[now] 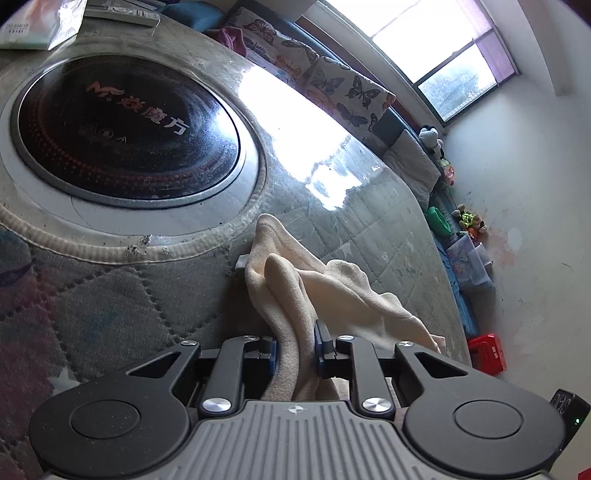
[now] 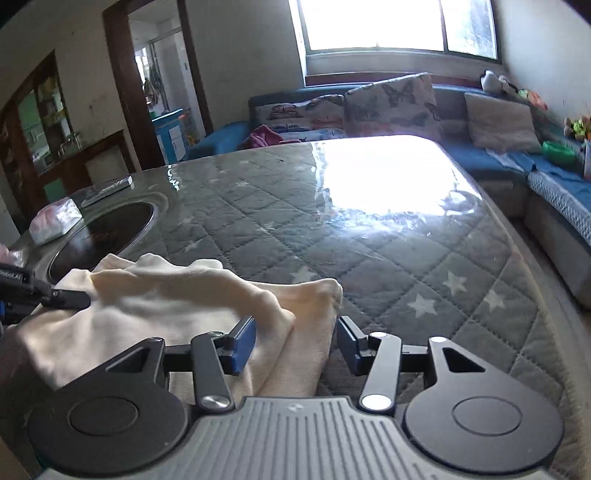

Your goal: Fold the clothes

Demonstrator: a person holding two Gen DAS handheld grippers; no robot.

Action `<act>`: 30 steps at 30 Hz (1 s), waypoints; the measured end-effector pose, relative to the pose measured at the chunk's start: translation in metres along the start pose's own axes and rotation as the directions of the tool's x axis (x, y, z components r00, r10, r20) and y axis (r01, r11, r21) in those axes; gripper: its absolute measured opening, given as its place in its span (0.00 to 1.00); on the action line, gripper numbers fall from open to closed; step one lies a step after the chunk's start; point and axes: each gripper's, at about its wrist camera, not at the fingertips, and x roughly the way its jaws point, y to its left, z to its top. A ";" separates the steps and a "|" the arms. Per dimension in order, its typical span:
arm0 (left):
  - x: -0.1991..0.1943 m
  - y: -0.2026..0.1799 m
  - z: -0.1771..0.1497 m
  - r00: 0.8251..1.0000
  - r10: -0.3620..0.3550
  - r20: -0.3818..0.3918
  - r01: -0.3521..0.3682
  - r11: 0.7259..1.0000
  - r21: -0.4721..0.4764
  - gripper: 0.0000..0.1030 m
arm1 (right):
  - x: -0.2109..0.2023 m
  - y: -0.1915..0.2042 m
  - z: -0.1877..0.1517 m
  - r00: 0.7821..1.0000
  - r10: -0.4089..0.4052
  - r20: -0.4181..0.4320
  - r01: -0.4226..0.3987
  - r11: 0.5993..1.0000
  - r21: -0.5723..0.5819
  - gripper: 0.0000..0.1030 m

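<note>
The left gripper pinches a thick fold of the cream cloth. Its two blue pads press on the cloth from both sides, so it has a firm hold. From there the cloth runs away in soft, bumpy folds and lies on the counter.

The counter has a gray quilted cover with white stars under a shiny clear sheet. A big round black cooktop is set into the counter, just past the far tip of the cloth. A white packet and a remote control lie beyond the cooktop.

In the right wrist view, the right gripper stands open. Its pads are apart and do not press on anything. The near edge of the cream cloth lies between them, close to the left pad. The left gripper shows at the left edge of this view, holding the other end of the cloth.

Behind the counter sits a blue sofa with butterfly cushions under a bright window.
</note>
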 end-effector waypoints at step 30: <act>0.007 -0.065 0.002 0.990 0.105 0.099 -0.131 0.938 0.320 0.18 | -0.038 0.011 0.003 0.989 -0.009 0.145 0.011 1.000 -0.017 0.10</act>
